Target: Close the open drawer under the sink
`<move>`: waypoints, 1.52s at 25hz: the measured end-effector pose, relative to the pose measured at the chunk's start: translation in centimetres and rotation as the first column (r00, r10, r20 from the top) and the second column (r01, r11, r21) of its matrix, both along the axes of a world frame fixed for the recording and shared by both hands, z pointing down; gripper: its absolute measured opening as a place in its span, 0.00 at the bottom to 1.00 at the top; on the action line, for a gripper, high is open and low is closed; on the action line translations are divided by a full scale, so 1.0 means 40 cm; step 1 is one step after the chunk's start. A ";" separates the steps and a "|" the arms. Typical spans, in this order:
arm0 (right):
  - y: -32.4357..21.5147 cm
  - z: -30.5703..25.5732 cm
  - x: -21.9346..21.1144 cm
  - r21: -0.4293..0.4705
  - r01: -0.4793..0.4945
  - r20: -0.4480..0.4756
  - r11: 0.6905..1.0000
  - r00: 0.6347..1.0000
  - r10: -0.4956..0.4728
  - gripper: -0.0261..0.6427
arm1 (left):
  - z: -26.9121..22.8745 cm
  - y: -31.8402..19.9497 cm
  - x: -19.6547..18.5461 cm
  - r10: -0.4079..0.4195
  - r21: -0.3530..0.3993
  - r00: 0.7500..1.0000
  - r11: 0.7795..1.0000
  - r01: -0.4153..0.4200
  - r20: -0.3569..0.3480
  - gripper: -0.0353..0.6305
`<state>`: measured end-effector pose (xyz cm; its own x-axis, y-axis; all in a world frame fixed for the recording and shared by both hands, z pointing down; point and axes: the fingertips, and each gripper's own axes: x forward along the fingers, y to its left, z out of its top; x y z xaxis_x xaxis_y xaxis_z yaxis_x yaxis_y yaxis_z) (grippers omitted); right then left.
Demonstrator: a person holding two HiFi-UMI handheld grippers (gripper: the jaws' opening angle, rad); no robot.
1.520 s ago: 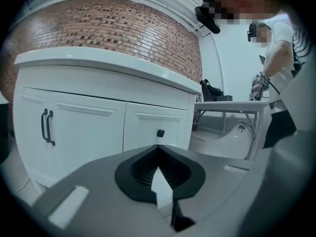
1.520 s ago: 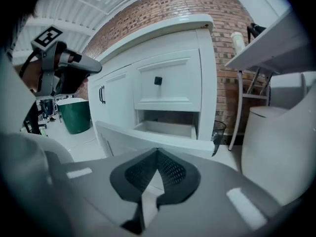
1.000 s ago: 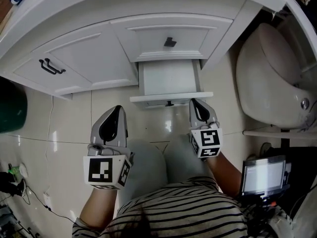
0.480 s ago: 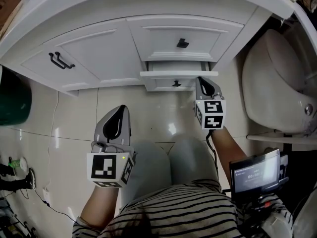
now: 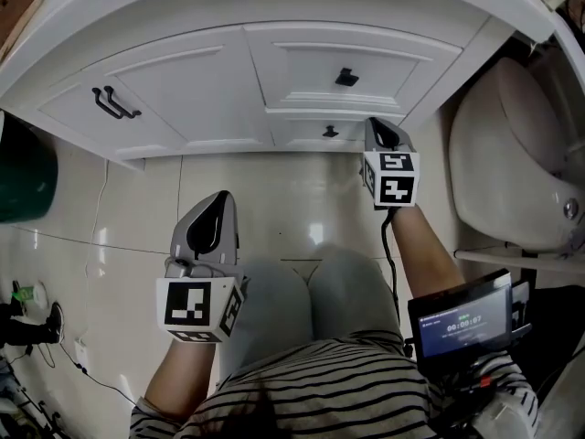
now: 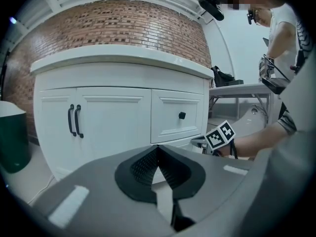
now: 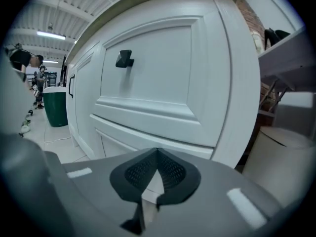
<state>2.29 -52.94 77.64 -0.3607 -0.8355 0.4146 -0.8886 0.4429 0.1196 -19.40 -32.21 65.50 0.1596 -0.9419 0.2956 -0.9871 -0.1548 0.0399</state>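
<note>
The low drawer (image 5: 315,133) under the white sink cabinet sits flush with the cabinet face, its small black knob (image 5: 330,132) showing. My right gripper (image 5: 378,124) is shut and empty, its tip against the drawer front just right of the knob. In the right gripper view the drawer front (image 7: 129,128) fills the space just beyond the right gripper (image 7: 157,152). My left gripper (image 5: 219,199) is shut with nothing in it, held over the floor tiles well short of the cabinet. The left gripper view shows the left gripper (image 6: 157,149) pointing at the cabinet.
Above the low drawer is an upper drawer with a black knob (image 5: 346,77). Cabinet doors with two black handles (image 5: 116,103) lie to the left. A green bin (image 5: 18,190) stands far left, a toilet (image 5: 512,172) at the right, a small screen (image 5: 457,323) beside my right arm.
The low drawer went from pulled out to flush with the cabinet. My right gripper moved forward with its front. The left gripper stayed about where it was.
</note>
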 end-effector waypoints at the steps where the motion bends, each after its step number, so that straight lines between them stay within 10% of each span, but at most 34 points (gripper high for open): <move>1: 0.001 0.004 0.002 -0.001 0.000 0.004 1.000 1.000 0.000 0.04 | 0.003 -0.002 0.002 0.003 0.000 1.000 1.000 -0.003 0.000 0.08; 8: 0.065 -0.070 0.009 -0.091 -0.002 0.026 0.996 1.000 0.005 0.04 | -0.055 -0.029 0.046 0.041 -0.079 0.999 0.996 -0.043 -0.030 0.08; 16: 0.332 -0.465 0.045 -0.157 0.060 0.005 0.986 0.998 -0.060 0.04 | -0.413 0.029 0.136 0.088 -0.139 0.994 0.986 -0.095 -0.058 0.08; 27: 0.767 -1.089 0.091 -0.148 0.179 0.041 0.973 0.984 -0.174 0.04 | -0.966 0.322 0.159 0.033 -0.120 0.998 0.992 -0.039 -0.049 0.08; 38: 1.131 -1.309 0.095 -0.057 0.139 0.133 0.989 0.982 -0.131 0.04 | -1.108 0.702 0.137 -0.019 -0.048 0.998 0.999 0.016 -0.060 0.08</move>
<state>6.11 -7.69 25.27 -0.5223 -0.7479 0.4098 -0.8260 0.5631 -0.0250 -13.94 -4.12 21.16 0.1622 -0.9299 0.3302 -0.9853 -0.1342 0.1061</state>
